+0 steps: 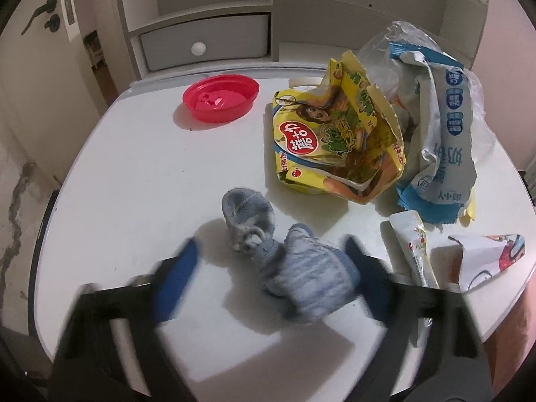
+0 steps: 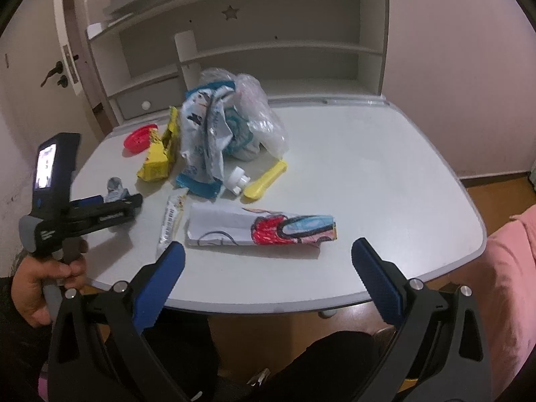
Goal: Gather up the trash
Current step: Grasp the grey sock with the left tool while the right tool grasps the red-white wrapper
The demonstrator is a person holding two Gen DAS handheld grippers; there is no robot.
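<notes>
We see the left claw [image 1: 271, 261] open around the blue sock [image 1: 301, 268] on the table [image 1: 134, 174], its right finger touching it. The right claw [image 2: 268, 261] gapes wide, the folded drawing [image 2: 261, 229] just ahead.

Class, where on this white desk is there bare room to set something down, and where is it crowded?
Free: the desk's wide stretch right of the yellow plastic scoop, and the patch between the red plastic lid and the blue knitted sock. Crowded: around the yellow snack bag.
</notes>
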